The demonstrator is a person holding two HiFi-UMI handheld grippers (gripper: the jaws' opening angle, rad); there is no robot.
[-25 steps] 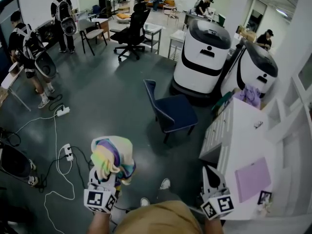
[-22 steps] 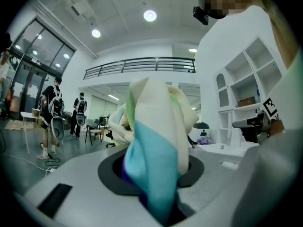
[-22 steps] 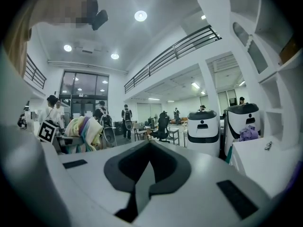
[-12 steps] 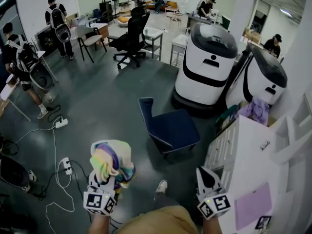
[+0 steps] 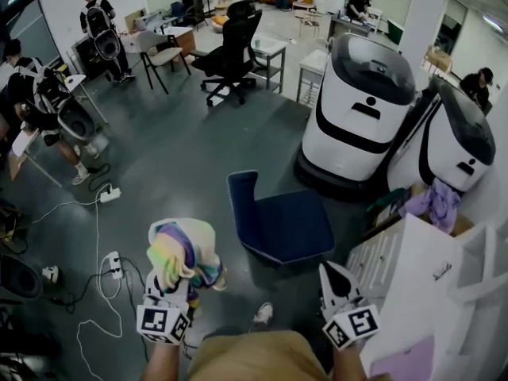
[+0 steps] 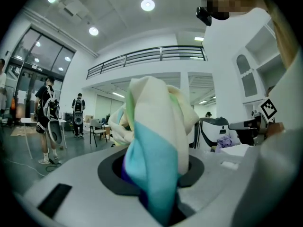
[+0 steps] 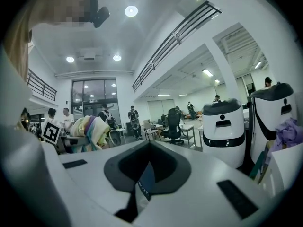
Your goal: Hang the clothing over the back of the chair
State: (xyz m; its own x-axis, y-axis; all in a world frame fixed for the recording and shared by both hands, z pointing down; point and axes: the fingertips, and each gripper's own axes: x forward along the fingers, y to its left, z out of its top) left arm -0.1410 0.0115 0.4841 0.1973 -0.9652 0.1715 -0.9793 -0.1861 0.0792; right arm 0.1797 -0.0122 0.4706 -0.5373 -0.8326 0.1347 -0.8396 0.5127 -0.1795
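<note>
A bundled garment (image 5: 184, 251) with pastel stripes sticks up out of my left gripper (image 5: 170, 286), which is shut on it. In the left gripper view the garment (image 6: 156, 145) fills the middle and hides the jaw tips. The dark blue chair (image 5: 279, 222) stands on the grey floor just ahead and between the two grippers, its low back (image 5: 240, 198) on the left side. My right gripper (image 5: 332, 271) is at the lower right, shut, with nothing in it. The right gripper view shows the right gripper (image 7: 150, 145) with its jaws together and the garment (image 7: 92, 131) off to the left.
Two big white rounded machines (image 5: 357, 105) (image 5: 448, 153) stand behind the chair. A white drawer unit (image 5: 413, 268) is close on the right, with a purple cloth (image 5: 440, 201) behind it. Power strips and cables (image 5: 111, 264) lie on the floor to the left. People (image 5: 48, 105) stand at the far left.
Both grippers have been carried forward across the room. The chair now sits lower and nearer in the head view. The garment stays in the left grip.
</note>
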